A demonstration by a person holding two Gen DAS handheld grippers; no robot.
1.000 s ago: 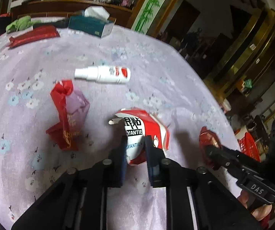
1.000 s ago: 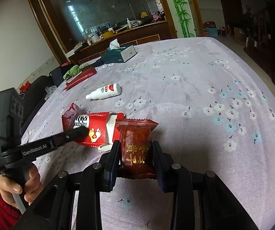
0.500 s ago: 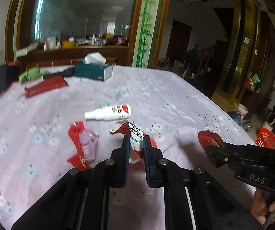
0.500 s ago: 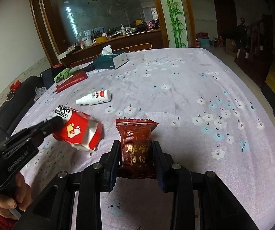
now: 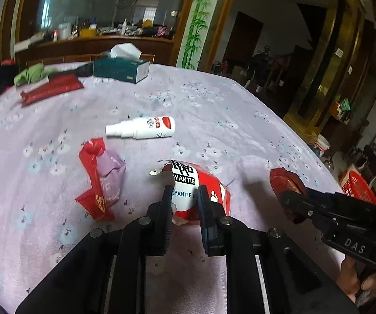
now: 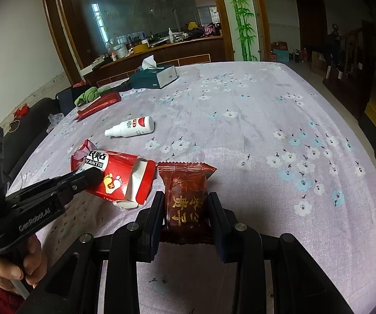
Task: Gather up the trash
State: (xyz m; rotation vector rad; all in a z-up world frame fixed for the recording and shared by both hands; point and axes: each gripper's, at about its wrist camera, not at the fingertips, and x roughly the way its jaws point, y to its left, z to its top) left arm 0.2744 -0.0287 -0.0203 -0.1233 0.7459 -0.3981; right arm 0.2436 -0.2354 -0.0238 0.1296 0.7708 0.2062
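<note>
Your left tongs [image 5: 184, 200] grip the red box [image 5: 201, 188]; your right tongs [image 6: 185, 209] grip the brown packet [image 6: 186, 196]. The red wrapper [image 5: 100, 178] waits on the surface [image 5: 214, 115].

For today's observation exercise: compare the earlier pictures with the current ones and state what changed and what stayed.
The left gripper lifted the red YANTIE box, then brought it back low over the tablecloth, still clamped. The right gripper stays shut on the dark red snack packet. The spray bottle and tissue box stayed put.
</note>
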